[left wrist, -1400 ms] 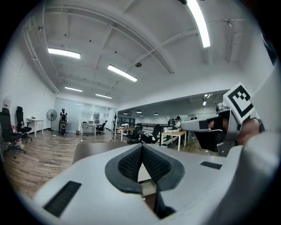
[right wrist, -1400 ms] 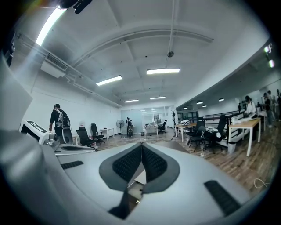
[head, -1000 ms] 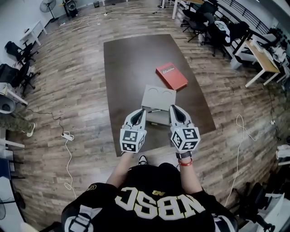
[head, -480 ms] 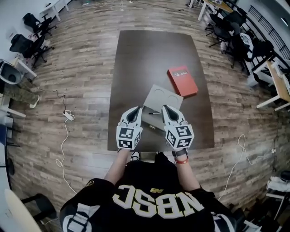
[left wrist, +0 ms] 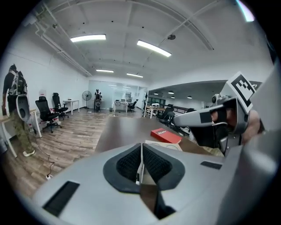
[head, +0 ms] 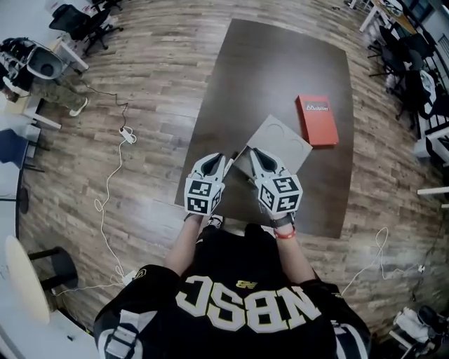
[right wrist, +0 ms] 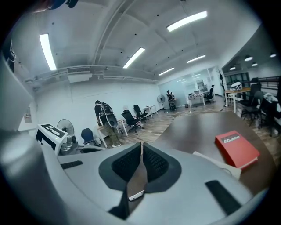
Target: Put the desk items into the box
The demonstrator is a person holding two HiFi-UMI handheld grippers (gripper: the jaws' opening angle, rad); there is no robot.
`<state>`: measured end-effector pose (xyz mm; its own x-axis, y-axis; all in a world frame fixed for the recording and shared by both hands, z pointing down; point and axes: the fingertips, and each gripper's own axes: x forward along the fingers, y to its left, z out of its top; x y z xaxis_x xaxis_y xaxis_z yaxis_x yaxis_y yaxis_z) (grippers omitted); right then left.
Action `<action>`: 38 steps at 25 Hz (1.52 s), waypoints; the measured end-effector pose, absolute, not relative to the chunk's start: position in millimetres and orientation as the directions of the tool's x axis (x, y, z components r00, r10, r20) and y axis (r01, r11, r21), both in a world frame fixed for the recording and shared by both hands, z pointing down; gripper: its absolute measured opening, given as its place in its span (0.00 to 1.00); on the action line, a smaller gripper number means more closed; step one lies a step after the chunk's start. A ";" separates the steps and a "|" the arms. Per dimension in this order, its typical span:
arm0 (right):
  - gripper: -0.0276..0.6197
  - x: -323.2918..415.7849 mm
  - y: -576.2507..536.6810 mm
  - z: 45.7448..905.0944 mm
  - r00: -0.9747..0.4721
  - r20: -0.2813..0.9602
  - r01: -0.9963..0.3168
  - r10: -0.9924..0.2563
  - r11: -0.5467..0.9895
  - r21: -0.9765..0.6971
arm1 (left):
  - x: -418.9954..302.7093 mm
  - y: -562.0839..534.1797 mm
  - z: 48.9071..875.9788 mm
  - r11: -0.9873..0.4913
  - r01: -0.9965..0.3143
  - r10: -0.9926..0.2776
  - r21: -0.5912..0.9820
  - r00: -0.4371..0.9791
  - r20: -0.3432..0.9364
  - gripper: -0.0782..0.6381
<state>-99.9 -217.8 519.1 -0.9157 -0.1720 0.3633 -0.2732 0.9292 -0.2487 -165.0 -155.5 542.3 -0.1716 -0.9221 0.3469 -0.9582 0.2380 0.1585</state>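
A red book (head: 317,119) lies on the dark brown table (head: 280,63) toward its right side. A flat grey box (head: 280,140) with two round recesses sits nearer me, just past both grippers. My left gripper (head: 227,160) and right gripper (head: 253,154) hover side by side over the table's near edge, tips pointing at the box. Both are shut with nothing between the pads. The left gripper view shows the shut left gripper (left wrist: 141,154), the book (left wrist: 166,135) and the right gripper's body. The right gripper view shows the shut right gripper (right wrist: 141,154) and the book (right wrist: 237,149).
Wooden floor surrounds the table. A white cable and power strip (head: 126,133) lie on the floor to the left. Office chairs (head: 88,21) stand at the far left, and more chairs and desks (head: 414,77) at the far right.
The head view has swung, so the table now sits tilted and further right in frame. Both grippers stay shut and keep their place in front of the grey box.
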 end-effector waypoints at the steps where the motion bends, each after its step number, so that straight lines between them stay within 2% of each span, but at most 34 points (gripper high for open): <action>1: 0.07 -104.3 -215.8 523.0 -0.915 0.370 -0.264 -0.157 0.930 -0.256 | -167.5 -153.0 547.9 0.246 -0.955 -0.916 0.164 -0.174 0.361 0.13; 7: 0.07 -118.6 -204.5 547.7 -0.913 0.403 -0.216 -0.064 0.914 -0.345 | -171.5 -147.8 581.2 0.263 -0.940 -0.887 0.216 -0.148 0.437 0.13; 19: 0.07 -124.6 -208.1 584.8 -0.883 0.467 -0.268 -0.048 0.868 -0.418 | -161.0 -148.6 659.7 0.214 -0.946 -0.816 0.244 -0.036 0.577 0.16; 21: 0.07 -125.5 -207.8 588.8 -0.878 0.476 -0.277 -0.050 0.864 -0.420 | -159.0 -148.2 673.8 0.205 -0.945 -0.804 0.256 -0.013 0.595 0.18; 25: 0.07 -125.9 -208.9 592.1 -0.870 0.488 -0.297 -0.064 0.859 -0.417 | -153.2 -149.9 700.3 0.175 -0.947 -0.777 0.270 0.035 0.629 0.30; 30: 0.07 -120.6 -210.2 599.1 -0.860 0.504 -0.322 -0.082 0.853 -0.410 | -144.2 -151.0 737.8 0.148 -0.948 -0.729 0.281 0.088 0.679 0.36; 35: 0.07 -120.1 -212.4 599.5 -0.850 0.516 -0.349 -0.105 0.846 -0.403 | -147.4 -157.3 768.9 0.136 -0.962 -0.687 0.237 0.081 0.722 0.36; 38: 0.07 -119.6 -213.3 598.0 -0.843 0.527 -0.362 -0.110 0.841 -0.402 | -149.9 -159.6 775.5 0.133 -0.970 -0.666 0.205 0.065 0.743 0.28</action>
<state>-119.6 -213.3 598.0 -0.8425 -0.1100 0.5273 -0.3616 0.8411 -0.4023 -149.9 -159.6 775.5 0.0654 -0.6660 0.7431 -0.9697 0.1334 0.2049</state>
